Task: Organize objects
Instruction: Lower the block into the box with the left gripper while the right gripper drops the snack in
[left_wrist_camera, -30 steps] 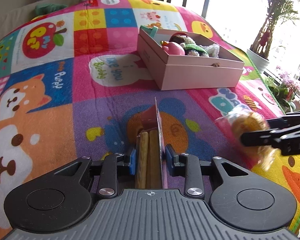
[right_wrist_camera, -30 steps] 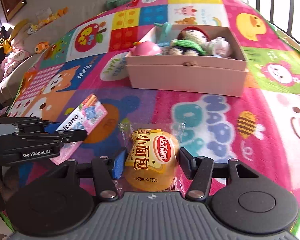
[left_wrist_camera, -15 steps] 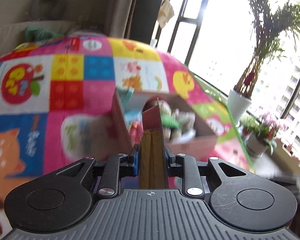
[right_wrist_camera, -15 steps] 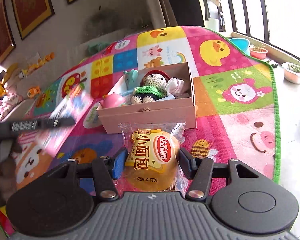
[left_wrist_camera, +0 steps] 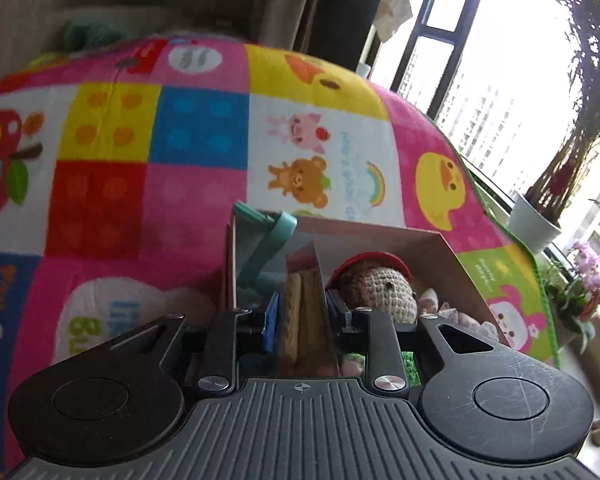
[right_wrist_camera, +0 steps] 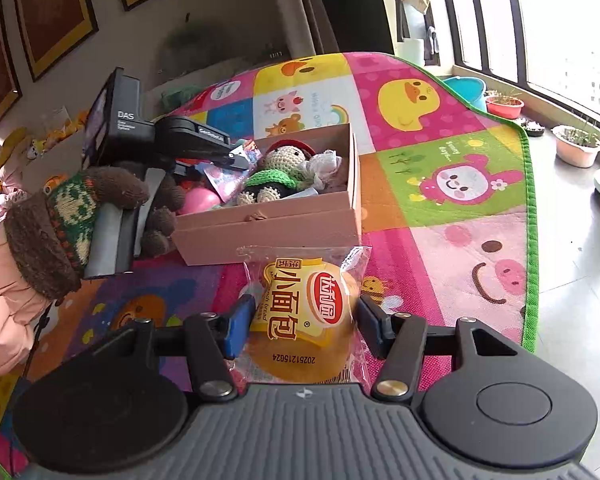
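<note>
My left gripper [left_wrist_camera: 302, 312] is shut on a flat pink snack packet [left_wrist_camera: 306, 308], held edge-on over the left part of the pink box [left_wrist_camera: 466, 280]. In the right wrist view the left gripper [right_wrist_camera: 236, 162] reaches into the box [right_wrist_camera: 268, 226] from the left, with the packet [right_wrist_camera: 226, 180] at its tip. The box holds a crocheted doll [right_wrist_camera: 280, 172], a pink ball [right_wrist_camera: 200, 200] and a teal toy [left_wrist_camera: 268, 240]. My right gripper [right_wrist_camera: 300, 322] is shut on a bagged yellow bread bun [right_wrist_camera: 304, 320], held above the mat in front of the box.
A colourful play mat [right_wrist_camera: 440, 184] covers the floor. Potted plants [left_wrist_camera: 540, 220] and flower pots [right_wrist_camera: 578, 146] stand along the window at the right. The person's gloved hand [right_wrist_camera: 68, 208] holds the left gripper. A sofa with toys lies at the far left.
My left gripper has risen from the mat and moved forward over the box with the packet. My right gripper has lifted with the bun and the view has pulled back from the box.
</note>
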{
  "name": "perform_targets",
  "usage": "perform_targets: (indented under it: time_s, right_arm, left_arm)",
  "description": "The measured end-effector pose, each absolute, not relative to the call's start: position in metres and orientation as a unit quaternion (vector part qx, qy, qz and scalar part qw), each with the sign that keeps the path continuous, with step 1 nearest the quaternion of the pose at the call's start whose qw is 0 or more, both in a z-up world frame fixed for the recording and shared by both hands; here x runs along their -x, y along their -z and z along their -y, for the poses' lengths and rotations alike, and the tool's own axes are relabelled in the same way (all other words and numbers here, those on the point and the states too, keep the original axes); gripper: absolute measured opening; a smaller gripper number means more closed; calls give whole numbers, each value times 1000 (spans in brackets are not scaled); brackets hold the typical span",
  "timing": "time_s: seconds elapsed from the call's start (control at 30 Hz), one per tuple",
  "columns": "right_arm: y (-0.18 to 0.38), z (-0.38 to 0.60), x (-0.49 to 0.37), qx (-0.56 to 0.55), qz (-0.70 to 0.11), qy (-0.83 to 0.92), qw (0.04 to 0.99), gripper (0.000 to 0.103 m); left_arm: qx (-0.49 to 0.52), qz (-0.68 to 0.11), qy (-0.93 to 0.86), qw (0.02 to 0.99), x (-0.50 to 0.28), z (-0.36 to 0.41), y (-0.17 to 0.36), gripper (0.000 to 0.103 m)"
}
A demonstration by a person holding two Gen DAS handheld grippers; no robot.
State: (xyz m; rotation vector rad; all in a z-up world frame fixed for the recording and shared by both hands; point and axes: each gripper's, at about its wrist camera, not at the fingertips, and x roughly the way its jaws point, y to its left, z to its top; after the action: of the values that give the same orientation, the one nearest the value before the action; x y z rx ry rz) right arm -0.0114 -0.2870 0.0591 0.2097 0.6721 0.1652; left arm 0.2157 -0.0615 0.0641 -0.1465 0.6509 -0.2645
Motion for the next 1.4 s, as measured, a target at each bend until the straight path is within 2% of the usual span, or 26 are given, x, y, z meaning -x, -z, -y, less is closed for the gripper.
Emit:
perform_targets:
  time_s: [0.1,0.3,0.5,0.67,0.77,0.97,1.17,1.3,1.4]
  right_arm:
    - [-55,287,4,-100,-336,-74,934,56]
    - [-84,284,-22,-77,-293,-87,949,56]
    - [-104,273,-119,-65,-286,-93,952,56]
    - [-70,251,-194,-47,-341,-66,937,55]
    - [-56,252,-200,-58,-345,-57,935,56]
    - [-72,260,-161,-48,-328,-65,941,62]
    - [-87,272,-106,-27,-300,-52,952,63]
    - [-74,279,-94,-23,-327,-47,944,62]
    - [-66,279,-93,-28,-342,-52,938,58]
  left_arm:
    - [63,-249,135,957,-192,51,-87,28]
    - [129,-230,175,949,-145,14,-108,28]
    - [175,-286,166,927,-118,-8,-77,28]
    - [174,-312,155,921,-113,-20,-63,28]
    - [179,-320,161,916,-114,-26,-60,28]
    - [190,-328,163,911,-133,-12,-55,28]
    - [134,-366,121,913,-149,10,-47,43]
    - [102,-360,103,921,-146,8,-47,61]
    - [82,-358,94,926,-136,-1,-50,62]
